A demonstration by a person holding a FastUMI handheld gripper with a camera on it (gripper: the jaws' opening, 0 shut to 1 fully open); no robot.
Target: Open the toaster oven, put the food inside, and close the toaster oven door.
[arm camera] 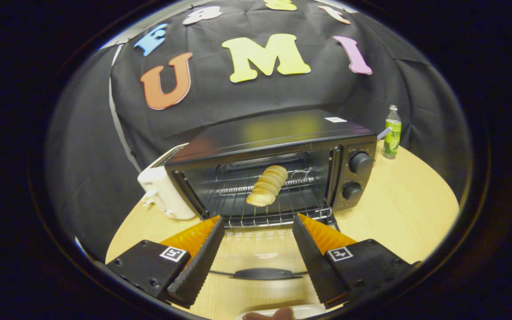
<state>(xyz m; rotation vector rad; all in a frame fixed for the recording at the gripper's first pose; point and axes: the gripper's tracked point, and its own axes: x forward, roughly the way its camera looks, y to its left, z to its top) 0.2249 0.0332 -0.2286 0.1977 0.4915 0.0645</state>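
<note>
The light is soft and comes from above. It makes a pale yellow glare on the flat top of the black metal toaster oven [278, 129], while the round light wooden bench [407, 209] looks evenly bright. The oven cavity is dim. Straight lines bend strongly toward the rim, where details become slightly blurred.

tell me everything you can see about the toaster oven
The toaster oven is a black, glossy metal box standing on a light wooden table, a white appliance close against its side. Its glass door is folded down flat, dark handle lying between the fingers of the open gripper. Inside, a ridged pastry lies on the wire rack. Two round knobs sit on the front panel beside the opening.
</note>
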